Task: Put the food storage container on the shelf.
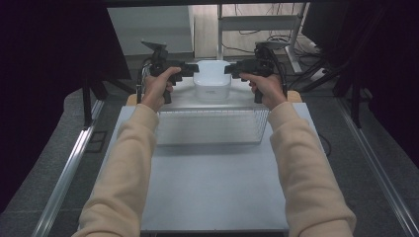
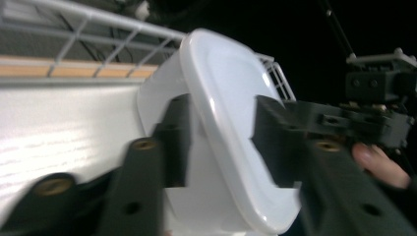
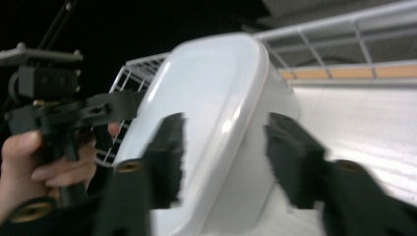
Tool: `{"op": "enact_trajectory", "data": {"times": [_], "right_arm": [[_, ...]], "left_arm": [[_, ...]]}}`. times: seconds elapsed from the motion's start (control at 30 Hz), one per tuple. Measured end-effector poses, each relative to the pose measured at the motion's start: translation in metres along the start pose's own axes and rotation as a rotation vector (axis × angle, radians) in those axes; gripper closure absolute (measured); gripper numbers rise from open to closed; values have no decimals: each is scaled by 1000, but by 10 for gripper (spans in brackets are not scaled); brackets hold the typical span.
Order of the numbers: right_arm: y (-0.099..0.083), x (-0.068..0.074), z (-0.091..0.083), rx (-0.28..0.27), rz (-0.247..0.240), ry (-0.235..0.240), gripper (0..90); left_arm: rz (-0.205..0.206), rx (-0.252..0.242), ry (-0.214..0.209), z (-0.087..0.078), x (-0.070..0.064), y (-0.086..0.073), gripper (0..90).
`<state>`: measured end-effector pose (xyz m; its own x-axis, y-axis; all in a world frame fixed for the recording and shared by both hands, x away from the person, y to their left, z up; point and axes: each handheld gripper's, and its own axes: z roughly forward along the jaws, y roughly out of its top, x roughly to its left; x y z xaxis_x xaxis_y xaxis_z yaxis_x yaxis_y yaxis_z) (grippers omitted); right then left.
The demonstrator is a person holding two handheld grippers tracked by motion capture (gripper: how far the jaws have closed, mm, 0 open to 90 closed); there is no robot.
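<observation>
The left tool point(image 1: 190, 70) and right tool point(image 1: 231, 68) straddle the white container point(image 1: 211, 79), jaws spread apart over its rim. Contact cannot be told. The front marking is illegible.

I worked over a pale grey table point(image 1: 212, 192) with a light wooden edge at its far end point(image 1: 294, 95). Around it the floor point(image 1: 44, 168) was dark grey carpet, with a metal rail point(image 1: 66, 170) running along the left side and another point(image 1: 380, 173) along the right. Black curtains point(image 1: 44, 54) hung on both sides (they swallowed most of the light). Beyond the table I saw a white wall panel point(image 1: 148, 29), a strip of pale wooden flooring point(image 1: 205, 29), a metal frame point(image 1: 257, 22) and loose cables point(image 1: 301, 44).
</observation>
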<state>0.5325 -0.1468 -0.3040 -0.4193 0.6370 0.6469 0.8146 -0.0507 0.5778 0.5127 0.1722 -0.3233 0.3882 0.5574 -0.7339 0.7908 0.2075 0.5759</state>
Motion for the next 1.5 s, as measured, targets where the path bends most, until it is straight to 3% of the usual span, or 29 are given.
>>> {"op": "enact_trajectory", "data": {"times": [0.07, 0.13, 0.27, 0.37, 0.53, 0.7, 0.8, 0.93, 0.97, 1.0, 1.07, 1.13, 1.17, 1.23, 1.3, 1.37, 1.5], "right_arm": [[-2, 7, -3, -24, -20, -1, 337], [-5, 15, -8, -41, -75, -25, 286], [-15, 32, -22, -62, -192, -33, 256], [-26, 38, -35, -92, -270, -42, 253], [-48, 38, -56, -91, -386, -55, 241], [-74, 33, -70, -87, -446, -56, 241], [-95, 26, -81, -87, -488, -60, 240], [-128, 14, -98, -101, -517, -68, 237], [-147, 8, -106, -110, -533, -90, 237], [-147, 8, -106, -110, -533, -90, 237], [-168, 2, -112, -114, -551, -111, 237], [-189, -4, -115, -99, -566, -122, 237], [-209, -12, -117, -87, -576, -128, 237], [-218, -15, -118, -79, -582, -132, 238], [-233, -22, -118, -76, -581, -140, 241], [-252, -34, -115, -34, -560, -144, 241], [-266, -51, -105, 16, -534, -150, 241]], "left_arm": [[47, -15, 47, -4, -7, -2, 436], [96, -32, 75, -11, -14, -6, 374], [180, -62, 94, -30, -27, -19, 322], [215, -78, 100, -43, -33, -30, 298], [299, -72, 115, -62, -42, -56, 290], [352, -63, 111, -72, -41, -87, 289], [400, -57, 132, -77, -40, -109, 288], [435, -48, 135, -85, -37, -144, 285], [442, -48, 137, -87, -36, -153, 284], [441, -52, 139, -88, -34, -164, 284], [434, -49, 136, -91, -29, -184, 284], [444, -37, 158, -93, -22, -203, 282], [448, -33, 171, -94, -19, -212, 280], [447, -25, 191, -96, -12, -228, 280], [446, -21, 208, -97, -6, -241, 280], [450, -1, 224, -95, 1, -253, 277], [437, 52, 248, -89, 14, -269, 271]]}}
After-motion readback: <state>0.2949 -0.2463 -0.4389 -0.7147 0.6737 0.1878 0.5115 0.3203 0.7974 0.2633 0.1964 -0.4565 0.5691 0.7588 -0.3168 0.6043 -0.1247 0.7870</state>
